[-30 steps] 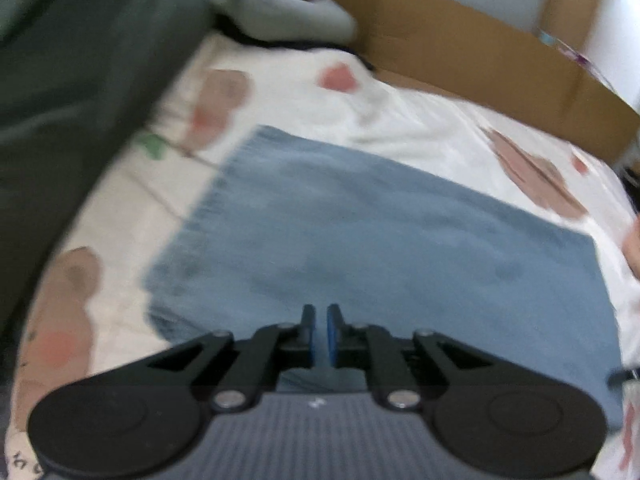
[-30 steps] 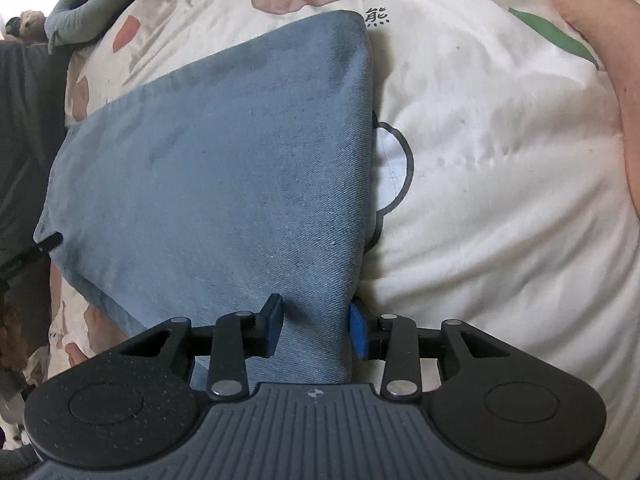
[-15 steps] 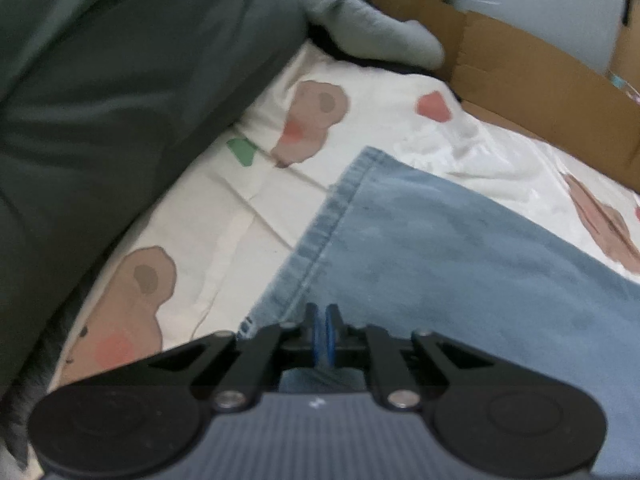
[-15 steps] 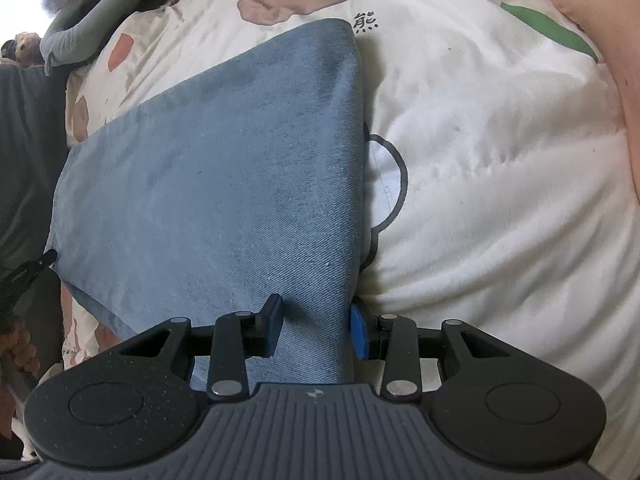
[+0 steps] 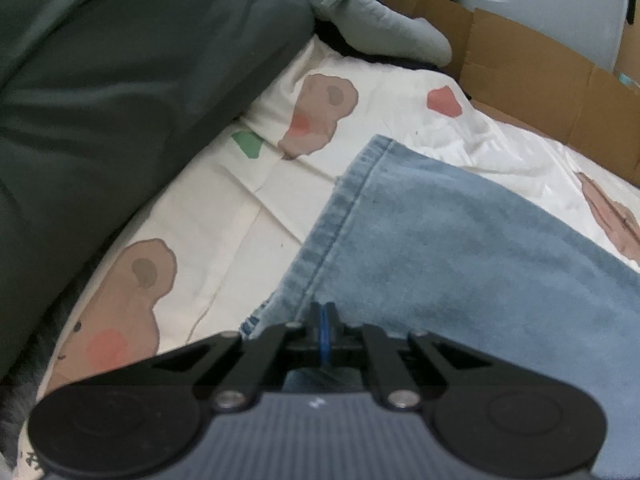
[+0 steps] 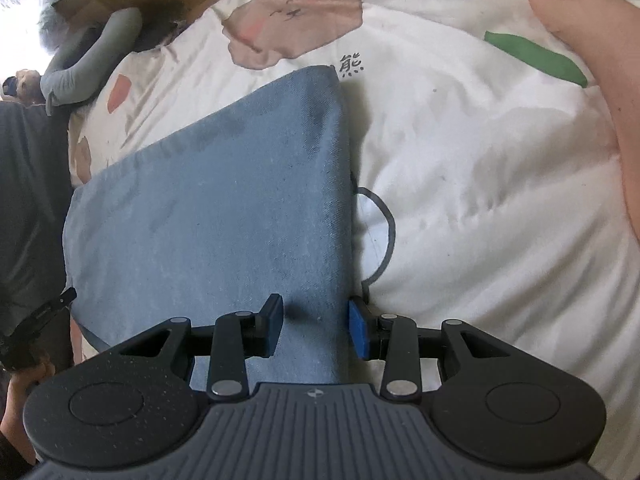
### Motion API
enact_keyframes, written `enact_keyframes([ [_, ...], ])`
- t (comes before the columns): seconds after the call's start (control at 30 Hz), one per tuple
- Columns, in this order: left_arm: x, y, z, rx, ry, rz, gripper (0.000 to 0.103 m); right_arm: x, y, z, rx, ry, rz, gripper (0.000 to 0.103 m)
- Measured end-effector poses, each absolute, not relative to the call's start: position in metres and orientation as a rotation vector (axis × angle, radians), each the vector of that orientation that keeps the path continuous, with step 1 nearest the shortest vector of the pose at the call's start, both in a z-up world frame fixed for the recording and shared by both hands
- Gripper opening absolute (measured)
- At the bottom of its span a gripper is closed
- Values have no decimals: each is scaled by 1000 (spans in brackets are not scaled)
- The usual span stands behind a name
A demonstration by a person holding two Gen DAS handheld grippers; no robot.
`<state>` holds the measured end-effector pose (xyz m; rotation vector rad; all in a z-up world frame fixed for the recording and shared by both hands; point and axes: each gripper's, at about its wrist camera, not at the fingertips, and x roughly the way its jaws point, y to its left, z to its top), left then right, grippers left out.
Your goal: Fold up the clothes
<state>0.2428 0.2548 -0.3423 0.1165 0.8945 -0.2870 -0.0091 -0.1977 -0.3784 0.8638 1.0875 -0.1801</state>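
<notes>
Now both grippers work the jeans [image 6: 224, 216] on the bed [image 6: 480, 200].
Left gripper [image 5: 323, 320] clenched at the hem; right gripper [image 6: 316, 330] fingers straddle the folded edge, apparently unclamped, so it could slip free.

The right gripper [image 6: 316, 330] body hides the jeans' [image 6: 224, 216] near end (whether its pads press: unclear).

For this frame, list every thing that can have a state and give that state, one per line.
jeans: folded, lying flat on the bedsheet, hem showing.
left gripper: shut at the hem end of the jeans; whether it pinches fabric cannot be told.
right gripper: partly open, straddling the jeans' folded edge.
grey garment: crumpled beside the cardboard.
</notes>
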Motion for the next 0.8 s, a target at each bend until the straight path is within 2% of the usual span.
enact_keyframes([
  [0.23,246,257,-343,102,901,-300,3,-9,-213,-399,1036,1038,-177,38],
  [0.33,246,258,-343,93,904,-303,2,-15,-217,-396,1079,1019,-137,33],
  [0.47,246,256,-343,95,902,-299,2,-14,-222,-391,1189,973,-36,33],
  [0.8,247,259,-343,94,909,-319,3,5,-230,-420,1237,943,-8,35],
])
